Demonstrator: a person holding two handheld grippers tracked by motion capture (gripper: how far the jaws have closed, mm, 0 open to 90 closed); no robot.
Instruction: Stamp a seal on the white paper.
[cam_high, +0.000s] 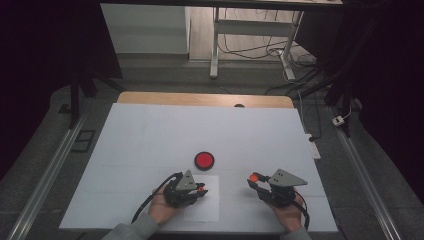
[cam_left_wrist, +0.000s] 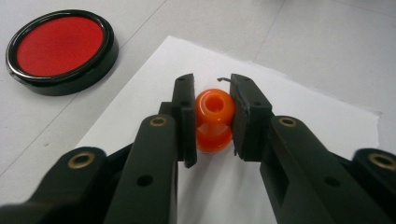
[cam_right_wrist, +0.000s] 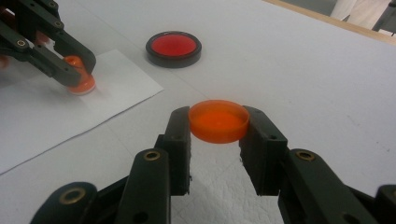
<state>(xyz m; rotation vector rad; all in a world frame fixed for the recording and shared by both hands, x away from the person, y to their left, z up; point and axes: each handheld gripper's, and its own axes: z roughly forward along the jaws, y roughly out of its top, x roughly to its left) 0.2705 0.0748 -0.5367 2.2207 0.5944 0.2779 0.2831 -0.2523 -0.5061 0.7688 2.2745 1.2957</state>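
High view: left gripper (cam_high: 199, 190) near-left on white sheet (cam_high: 212, 207), right gripper (cam_high: 253, 181) near-right, red ink pad (cam_high: 204, 160) just beyond | Left gripper view: jaws clamp orange stamp (cam_left_wrist: 214, 120) standing on sheet | Right gripper view: jaws pinch orange cap (cam_right_wrist: 218, 121) above table (cam_right_wrist: 303, 70)

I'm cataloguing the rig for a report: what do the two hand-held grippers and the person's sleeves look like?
Both are black. The left hand-held gripper and the right hand-held gripper each carry a grey three-cornered plate on top and trail a black cable. Up close, the jaws are flat-sided black bars on linkage arms with brass-coloured pivot bushings. The person wears grey sleeves.
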